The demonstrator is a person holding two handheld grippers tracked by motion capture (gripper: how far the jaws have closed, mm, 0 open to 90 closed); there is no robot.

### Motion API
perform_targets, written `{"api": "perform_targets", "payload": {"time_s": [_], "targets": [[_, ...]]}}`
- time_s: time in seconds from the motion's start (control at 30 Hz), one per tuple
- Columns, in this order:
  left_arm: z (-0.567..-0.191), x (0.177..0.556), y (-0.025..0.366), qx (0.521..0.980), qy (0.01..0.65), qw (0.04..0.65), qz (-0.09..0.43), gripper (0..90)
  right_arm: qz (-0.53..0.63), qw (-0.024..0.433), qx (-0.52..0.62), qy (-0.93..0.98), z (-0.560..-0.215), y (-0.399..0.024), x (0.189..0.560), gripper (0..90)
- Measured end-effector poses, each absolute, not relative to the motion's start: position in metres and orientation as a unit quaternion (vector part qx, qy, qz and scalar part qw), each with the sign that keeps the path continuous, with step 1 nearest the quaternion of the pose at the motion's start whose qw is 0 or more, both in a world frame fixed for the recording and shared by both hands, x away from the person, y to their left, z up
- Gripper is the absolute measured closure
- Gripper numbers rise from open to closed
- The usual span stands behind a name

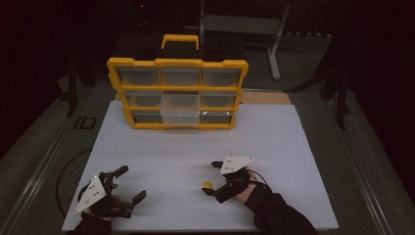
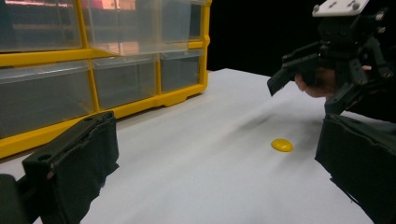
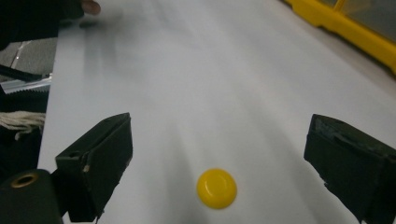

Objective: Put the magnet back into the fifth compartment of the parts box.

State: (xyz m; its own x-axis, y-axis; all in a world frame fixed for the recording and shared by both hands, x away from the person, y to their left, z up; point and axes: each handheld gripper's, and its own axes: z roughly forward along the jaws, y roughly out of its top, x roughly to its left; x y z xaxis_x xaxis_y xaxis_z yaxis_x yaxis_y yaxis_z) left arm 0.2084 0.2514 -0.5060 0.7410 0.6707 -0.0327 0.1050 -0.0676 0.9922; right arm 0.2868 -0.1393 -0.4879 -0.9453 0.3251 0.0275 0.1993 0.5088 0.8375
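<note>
Hovering wide open, the right gripper [image 3: 217,163] is framing a yellow disc [image 3: 216,188] lying on the white tabletop [image 1: 195,147], while the left gripper [image 1: 125,183] is resting open well apart.

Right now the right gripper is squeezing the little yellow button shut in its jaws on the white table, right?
Not quite. The right gripper is open, its jaws wide apart, and the little yellow button lies free on the white table between them, touching neither. The right gripper view shows this.
</note>
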Motion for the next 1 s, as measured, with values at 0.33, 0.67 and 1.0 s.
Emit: {"api": "perform_targets", "payload": {"time_s": [0.33, 0.67, 1.0], "targets": [[-0.506, 0.209, 0.251, 0.694, 0.279, 0.624, 0.225, 0.1, 0.443, 0.059, 0.150, 0.882, -0.507, -0.133, 0.289, 9.0], [-0.506, 0.209, 0.251, 0.694, 0.279, 0.625, 0.223, 0.1, 0.413, 0.056, 0.148, 0.897, -0.520, -0.130, 0.291, 13.6], [-0.506, 0.209, 0.251, 0.694, 0.279, 0.625, 0.222, 0.1, 0.396, 0.054, 0.142, 0.906, -0.523, -0.128, 0.292, 22.4]]}}
